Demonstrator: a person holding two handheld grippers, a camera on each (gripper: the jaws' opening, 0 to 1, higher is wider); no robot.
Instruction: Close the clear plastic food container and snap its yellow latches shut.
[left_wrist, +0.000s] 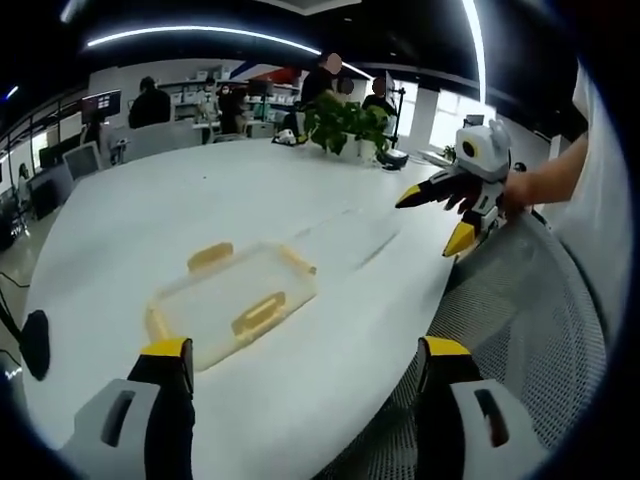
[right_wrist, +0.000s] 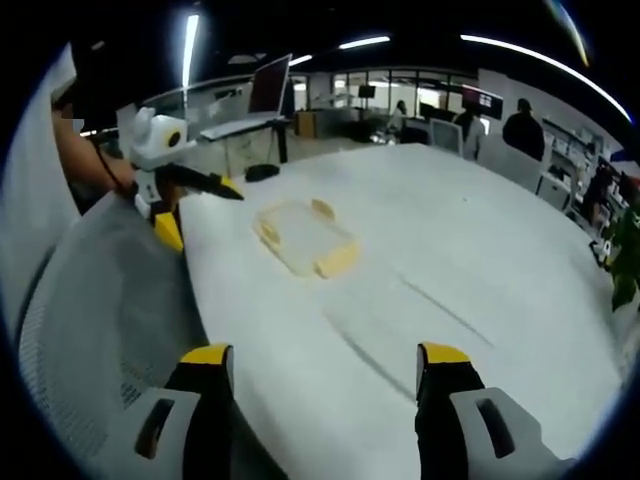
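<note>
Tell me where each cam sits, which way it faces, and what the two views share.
Left gripper view: rides the left gripper, looks across the white table at the container; right gripper and a forearm enter at right.
Right gripper view: rides the right gripper, faces over the table edge toward the container; left gripper and an arm at left, mesh chair back below.
Shared: container, table, both grippers with jaws apart.

A wide white table fills the foreground. A grey mesh chair back sits just beside the table's near edge. A leafy green plant stands at the table's far side. Beyond the table, people sit at desks with monitors (faces blurred). Long ceiling light strips arc above the table.
</note>
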